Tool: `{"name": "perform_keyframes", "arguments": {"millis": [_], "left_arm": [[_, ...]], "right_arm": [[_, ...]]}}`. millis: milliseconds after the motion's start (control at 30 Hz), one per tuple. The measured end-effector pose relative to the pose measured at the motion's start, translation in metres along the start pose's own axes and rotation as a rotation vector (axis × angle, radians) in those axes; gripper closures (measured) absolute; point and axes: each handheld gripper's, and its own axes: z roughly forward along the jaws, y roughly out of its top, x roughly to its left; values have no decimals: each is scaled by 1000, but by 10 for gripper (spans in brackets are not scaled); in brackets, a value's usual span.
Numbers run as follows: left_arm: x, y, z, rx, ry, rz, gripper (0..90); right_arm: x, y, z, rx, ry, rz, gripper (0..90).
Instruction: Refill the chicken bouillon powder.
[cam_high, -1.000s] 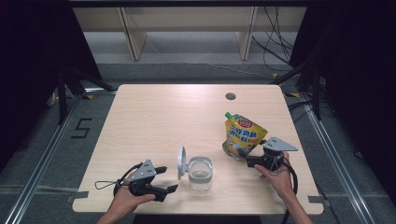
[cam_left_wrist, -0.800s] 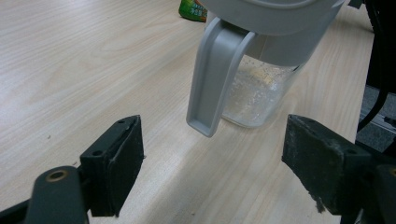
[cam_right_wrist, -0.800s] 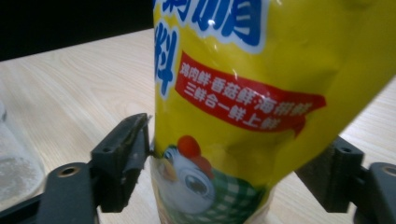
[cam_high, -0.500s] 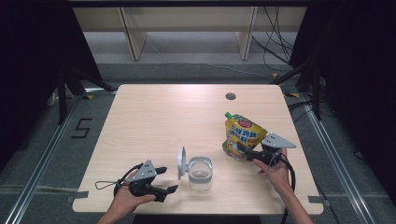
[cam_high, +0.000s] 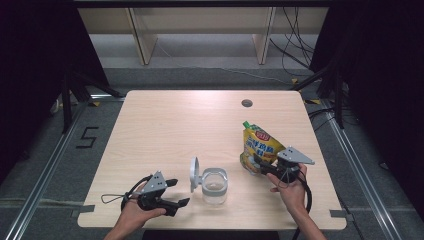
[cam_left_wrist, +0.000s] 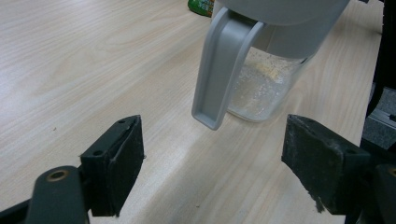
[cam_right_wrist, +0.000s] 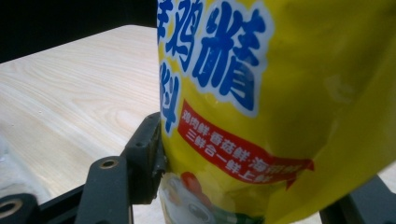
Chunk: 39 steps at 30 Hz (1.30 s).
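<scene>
A yellow stand-up pouch (cam_high: 259, 144) with a green cap stands at the right of the table. My right gripper (cam_high: 256, 165) holds its lower part. Its jaws have just been closing with the pouch (cam_right_wrist: 280, 116) between them, and the left pad (cam_right_wrist: 150, 151) presses into the foil. The other jaw is mostly hidden behind the pouch. A clear jar (cam_high: 214, 186) with its grey lid (cam_high: 194, 174) flipped open stands front centre. My left gripper (cam_high: 178, 192) rests open on the table just left of it, the jar (cam_left_wrist: 264, 81) and its lid (cam_left_wrist: 219, 70) ahead of the wide jaws.
The light wooden table (cam_high: 190, 125) has a round cable hole (cam_high: 246, 103) at the back right. Metal rails and dark stands flank the table, with cables on the floor at the right. A person's hands come in over the front edge.
The right gripper's jaws have narrowed onto the pouch's lower part and the hand has shifted slightly. The left gripper and the jar have not moved.
</scene>
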Motion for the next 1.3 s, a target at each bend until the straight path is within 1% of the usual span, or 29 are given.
{"name": "perform_keyframes", "arguments": {"millis": [67, 100, 133, 167, 300, 333, 367, 400, 433, 467, 500, 533, 600, 633, 667, 700, 733, 800, 833, 900, 1033, 1067, 1100, 1133, 1167, 1200, 1233, 1267, 1300], "left_arm": [[0, 0, 0, 5, -4, 3, 203], [-1, 0, 1, -4, 4, 4, 203], [-1, 0, 1, -1, 4, 2, 203], [-1, 0, 1, 0, 4, 2, 203], [-1, 0, 1, -2, 6, 1, 204], [-1, 0, 0, 7, 1, 5, 204], [-1, 0, 0, 8, 8, 5, 204], [-1, 0, 0, 8, 8, 5, 204], [-2, 0, 0, 7, 9, -17, 204], [-2, 0, 0, 7, 9, -17, 204], [-3, 0, 0, 10, 11, -17, 204], [-3, 0, 0, 9, 12, -16, 204], [-2, 0, 0, 16, 5, -11, 204], [-2, 0, 0, 11, 4, -9, 204], [-2, 0, 0, 11, 4, -9, 204], [-2, 0, 0, 16, 15, -5, 204], [-2, 0, 1, 1, 5, 12, 205], [-2, 0, 1, -1, 4, 5, 205], [-2, 0, 1, 5, 4, 11, 204], [-2, 0, 1, 4, 4, 13, 205], [-2, 0, 1, 13, -1, 14, 205], [-4, -1, 1, 14, -1, -11, 205], [-3, -1, 1, 15, -2, -8, 205], [-3, 0, 1, 17, -1, -6, 205], [-2, 0, 1, 20, 0, 11, 206], [-2, 0, 1, 19, -2, 20, 206], [-2, 0, 1, 19, -2, 20, 205], [-3, 0, 2, 15, -8, 17, 205], [-3, 0, 2, 15, -7, 15, 205]], "right_arm": [[9, -1, -5, 11, -9, 23, 416], [10, -1, -6, 10, 5, 32, 416], [8, -2, -4, -6, 13, -1, 415], [8, -2, -6, 4, 18, -1, 414], [5, -4, -5, -16, 35, 29, 401], [1, -5, -4, -33, 42, -16, 390], [-3, -7, -1, -43, 62, -15, 351], [-3, -7, -1, -43, 62, -15, 351], [-4, -10, 1, -47, 67, 13, 315], [-6, -11, 1, -46, 77, 2, 303], [-3, -12, 1, -36, 79, 43, 290], [-9, -14, 4, -52, 81, -20, 286], [-9, -14, 4, -56, 69, -21, 259], [-11, -14, 5, -65, 74, -28, 241], [-9, -15, 4, -57, 69, 3, 231], [-9, -15, 3, -44, 82, 22, 224], [-11, -16, 4, -48, 87, 17, 217], [-11, -18, 6, -57, 92, 7, 212], [-8, -19, 5, -36, 91, 35, 210], [-10, -19, 7, -55, 90, -2, 210], [-10, -21, 9, -57, 88, 4, 211], [-12, -22, 10, -67, 103, -6, 211], [-10, -23, 10, -54, 99, 10, 211], [-11, -24, 11, -63, 116, 4, 214], [-9, -25, 11, -59, 107, 27, 216], [-9, -25, 12, -61, 110, 30, 215], [-9, -25, 12, -61, 110, 30, 215], [-12, -27, 14, -93, 101, -25, 212], [-10, -28, 14, -89, 103, 3, 210]]}}
